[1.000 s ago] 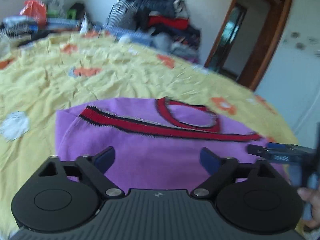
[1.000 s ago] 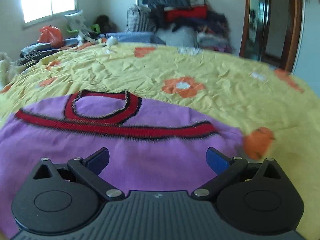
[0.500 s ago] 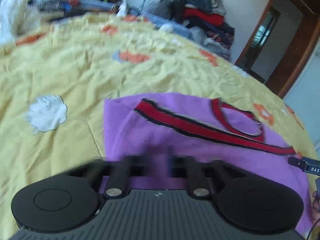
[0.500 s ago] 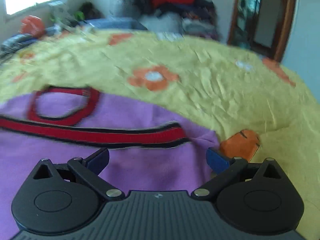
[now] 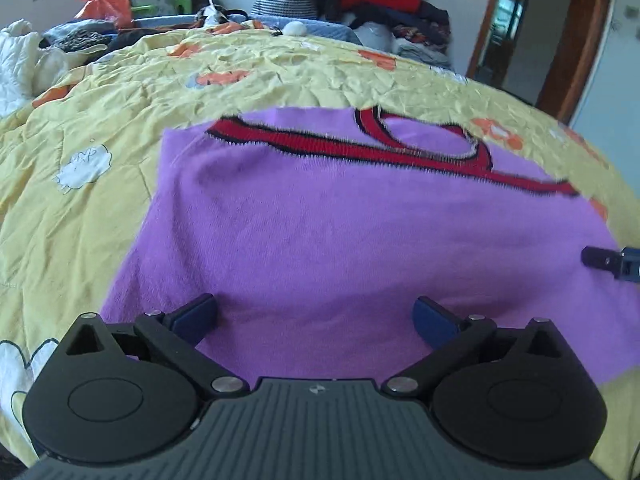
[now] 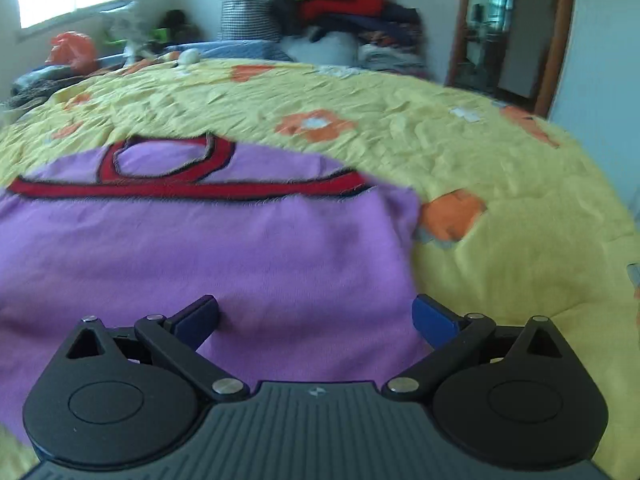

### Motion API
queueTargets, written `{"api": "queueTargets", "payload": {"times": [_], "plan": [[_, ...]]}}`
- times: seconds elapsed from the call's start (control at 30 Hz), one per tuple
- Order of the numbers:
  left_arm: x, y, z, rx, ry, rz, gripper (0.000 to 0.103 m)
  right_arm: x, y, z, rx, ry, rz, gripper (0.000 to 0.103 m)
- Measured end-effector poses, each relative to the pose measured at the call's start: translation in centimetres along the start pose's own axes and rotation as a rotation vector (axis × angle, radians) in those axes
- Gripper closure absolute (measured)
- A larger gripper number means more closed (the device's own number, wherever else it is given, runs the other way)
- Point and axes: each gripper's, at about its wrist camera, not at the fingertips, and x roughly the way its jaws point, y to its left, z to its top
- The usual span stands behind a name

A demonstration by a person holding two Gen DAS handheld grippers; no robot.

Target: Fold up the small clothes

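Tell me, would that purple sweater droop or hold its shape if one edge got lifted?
The purple sweater would probably droop: it lies flat and follows the yellow bedspread beneath it. Its fuzzy knit surface suggests it would grip rather than slip. It looks thin, so likely light. Both the left gripper and right gripper have their jaws open above it.

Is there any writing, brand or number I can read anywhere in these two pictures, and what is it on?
No readable words or numbers.
Small pale logo mark, no letters, on the left gripper body; same on the right gripper.
Purple sweater: red trim only, no text.
Yellow bedspread: flower patterns only.
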Motion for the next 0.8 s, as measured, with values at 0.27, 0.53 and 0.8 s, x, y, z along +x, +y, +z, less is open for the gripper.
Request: {"api": "queueTargets", "payload": {"times": [0.27,0.53,0.8], "plan": [[1.5,-2.8,1.6,0.045,0.030,0.058,0.000,0.8,4.5,-0.6,-0.057,0.021,0.033,0.000],[2.1,-3.1,0.6,0.074,0.026,0.080,0.000,-0.2,2.5,-1.6,-0.021,0.016,0.007,0.000],[1.2,-2.3,-0.7,0.093,0.031,0.080,0.000,-3.1,-1.0,-6.6,-0.061,-0.009,0.029,0.000]]}}
